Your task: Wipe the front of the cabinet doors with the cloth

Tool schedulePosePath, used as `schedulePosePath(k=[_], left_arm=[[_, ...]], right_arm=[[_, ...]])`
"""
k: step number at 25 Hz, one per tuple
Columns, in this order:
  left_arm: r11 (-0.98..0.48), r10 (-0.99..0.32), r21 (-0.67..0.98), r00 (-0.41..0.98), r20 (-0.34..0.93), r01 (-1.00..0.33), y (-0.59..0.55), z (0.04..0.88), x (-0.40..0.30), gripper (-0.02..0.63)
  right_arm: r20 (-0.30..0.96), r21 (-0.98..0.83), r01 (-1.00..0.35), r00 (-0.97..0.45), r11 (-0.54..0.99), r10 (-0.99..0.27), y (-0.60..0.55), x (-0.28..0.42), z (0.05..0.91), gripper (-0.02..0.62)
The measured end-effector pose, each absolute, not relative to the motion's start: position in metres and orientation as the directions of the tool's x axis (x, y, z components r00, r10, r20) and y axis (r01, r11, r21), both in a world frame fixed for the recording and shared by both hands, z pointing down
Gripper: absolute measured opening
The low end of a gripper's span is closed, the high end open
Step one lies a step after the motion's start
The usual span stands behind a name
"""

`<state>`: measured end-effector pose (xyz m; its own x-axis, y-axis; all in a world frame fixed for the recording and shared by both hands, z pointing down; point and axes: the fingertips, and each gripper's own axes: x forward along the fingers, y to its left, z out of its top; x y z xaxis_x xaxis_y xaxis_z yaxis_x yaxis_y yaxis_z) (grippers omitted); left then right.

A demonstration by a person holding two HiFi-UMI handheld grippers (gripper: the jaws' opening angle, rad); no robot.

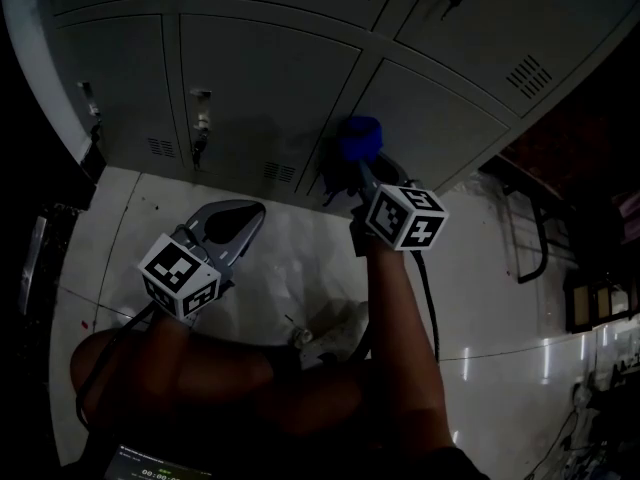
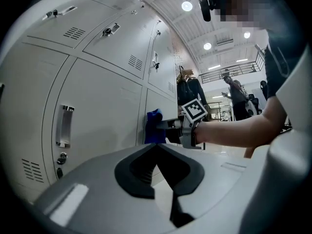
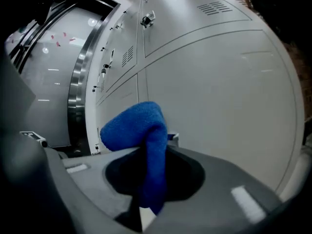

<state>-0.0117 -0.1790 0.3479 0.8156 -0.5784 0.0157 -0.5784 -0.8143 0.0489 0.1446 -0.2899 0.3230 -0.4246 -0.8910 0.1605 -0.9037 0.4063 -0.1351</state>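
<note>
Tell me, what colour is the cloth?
Blue. The cloth shows best in the right gripper view.

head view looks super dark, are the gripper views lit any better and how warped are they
Head view: underexposed, black corners; only the blue cloth and glare on the floor stand out. Left gripper view: brighter, ceiling lights flare, fisheye bows the cabinet doors. Right gripper view: evenly lit, door seams curve, cloth looks sharp.

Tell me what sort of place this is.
Probably a locker area in a large hall: a bank of grey metal lockers with louvred vents, a glossy floor, and high ceiling lights.
</note>
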Motion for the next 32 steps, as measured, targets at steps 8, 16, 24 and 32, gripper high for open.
schedulePosePath(k=[8, 16, 24, 32], left_arm=[[-0.815, -0.577, 0.047, 0.816, 0.023, -0.577, -0.179, 0.350, -0.011, 0.005], [-0.820, -0.570, 0.044, 0.821, 0.019, -0.571, -0.176, 0.349, -0.010, 0.005], [-0.824, -0.565, 0.041, 0.825, 0.017, -0.565, -0.175, 0.350, -0.010, 0.005], [-0.825, -0.563, 0.049, 0.826, 0.015, -0.563, -0.174, 0.348, -0.009, 0.005]], right_arm=[[0.176, -0.125, -0.920, -0.390, 0.372, -0.904, -0.304, 0.150, 0.342, 0.069], [0.195, -0.131, -0.952, -0.300, 0.278, -0.934, -0.297, 0.204, 0.344, 0.069], [0.209, -0.140, -0.979, -0.174, 0.147, -0.962, -0.283, 0.277, 0.341, 0.069], [0.201, -0.187, -0.982, -0.041, 0.003, -0.979, -0.268, 0.350, 0.339, 0.069]])
